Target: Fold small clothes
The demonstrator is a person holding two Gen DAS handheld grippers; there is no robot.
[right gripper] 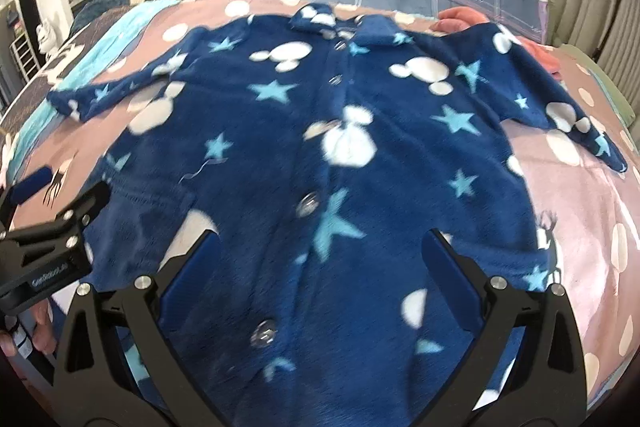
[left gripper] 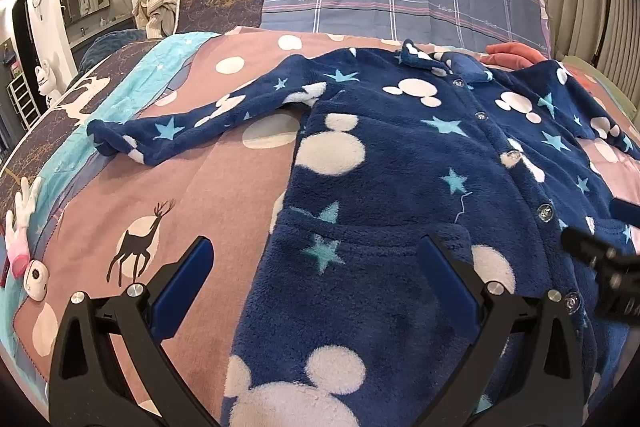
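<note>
Beneath both hand-held grippers [left gripper: 316, 283] [right gripper: 320, 275], pajama top [left gripper: 400, 155]

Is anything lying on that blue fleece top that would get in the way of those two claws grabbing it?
Nothing visible does. The pajama top lies spread flat on the bedspread with nothing on it, and the left gripper and right gripper both hang open right above its lower part.

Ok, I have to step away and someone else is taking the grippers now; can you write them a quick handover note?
Left gripper: open, empty, over the pyjama top's lower left side by the pocket.
Right gripper: open, empty, over the lower front by the buttons.
The top lies face up and buttoned on the bedspread, both sleeves spread out.
Done: laid flat. No fold made yet.
Left: fold the sleeves in, then the body.
</note>
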